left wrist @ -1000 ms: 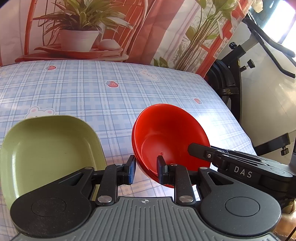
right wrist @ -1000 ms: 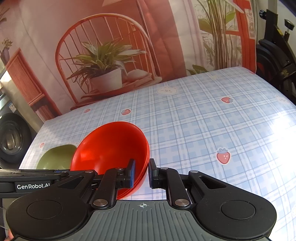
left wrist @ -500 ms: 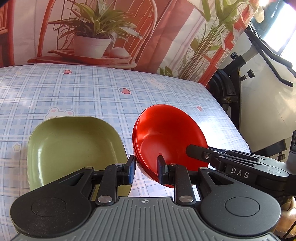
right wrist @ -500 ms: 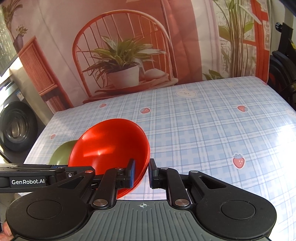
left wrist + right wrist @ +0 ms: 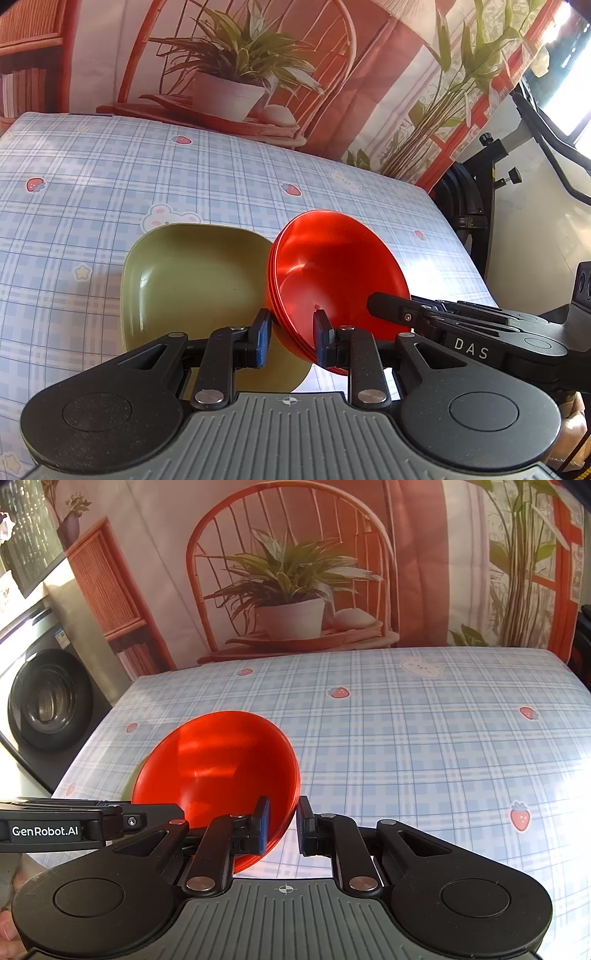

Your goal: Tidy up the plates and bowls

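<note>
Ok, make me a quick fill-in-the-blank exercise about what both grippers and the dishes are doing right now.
1. Both grippers grip the rim of the stack of ____ bowls.
2. The left gripper has one finger inside the bowl and one ____ it.
3. Beside the bowls, on the checked tablecloth, lies a ____ square plate.
4. The right gripper holds the bowls tilted, not ____.

Missing words: red; outside; green; level

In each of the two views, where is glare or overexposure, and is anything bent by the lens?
Left wrist view: the window at top right is blown out; the red bowls show a bright sheen. Right wrist view: glare whitens the tablecloth at right; the table's far edge curves, a fisheye effect.
</note>
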{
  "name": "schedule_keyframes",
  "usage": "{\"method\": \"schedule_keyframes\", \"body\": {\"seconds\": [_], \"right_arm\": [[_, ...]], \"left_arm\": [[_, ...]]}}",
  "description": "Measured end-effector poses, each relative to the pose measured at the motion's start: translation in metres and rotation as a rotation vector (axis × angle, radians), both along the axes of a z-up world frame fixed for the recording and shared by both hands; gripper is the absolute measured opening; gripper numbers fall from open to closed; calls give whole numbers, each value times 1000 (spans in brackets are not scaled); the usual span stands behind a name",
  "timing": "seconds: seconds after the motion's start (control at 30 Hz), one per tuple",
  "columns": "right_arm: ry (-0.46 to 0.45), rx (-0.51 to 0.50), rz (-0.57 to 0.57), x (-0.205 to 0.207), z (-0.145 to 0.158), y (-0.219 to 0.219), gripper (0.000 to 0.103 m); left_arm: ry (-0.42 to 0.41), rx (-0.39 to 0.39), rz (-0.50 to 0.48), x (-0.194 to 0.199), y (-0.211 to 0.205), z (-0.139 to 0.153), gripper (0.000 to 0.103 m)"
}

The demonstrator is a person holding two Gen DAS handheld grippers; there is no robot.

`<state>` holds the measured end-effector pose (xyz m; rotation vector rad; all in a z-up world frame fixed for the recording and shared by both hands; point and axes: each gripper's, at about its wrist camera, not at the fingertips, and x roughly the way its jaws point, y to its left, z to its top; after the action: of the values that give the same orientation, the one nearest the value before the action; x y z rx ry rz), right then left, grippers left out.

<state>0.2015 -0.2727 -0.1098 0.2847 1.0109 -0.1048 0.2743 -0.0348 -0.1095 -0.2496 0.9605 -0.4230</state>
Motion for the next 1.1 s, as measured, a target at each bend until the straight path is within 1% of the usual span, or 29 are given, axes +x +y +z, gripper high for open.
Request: {"method": "schedule_keyframes", "body": {"seconds": [0.2,0.4,0.67,1.1], "right_arm": [[10,1,45,10,-5,16,14],[23,5,87,24,-12,29,14],[45,15,138,43,-22,44,13],[67,3,164,53,-30,52,14]], "left_arm": [[5,3,42,-4,14,0,25],[12,22,83,-4,26,1,25],[12,24,140,-6,45,2,25],[18,44,169,-7,51,-3,25]]}}
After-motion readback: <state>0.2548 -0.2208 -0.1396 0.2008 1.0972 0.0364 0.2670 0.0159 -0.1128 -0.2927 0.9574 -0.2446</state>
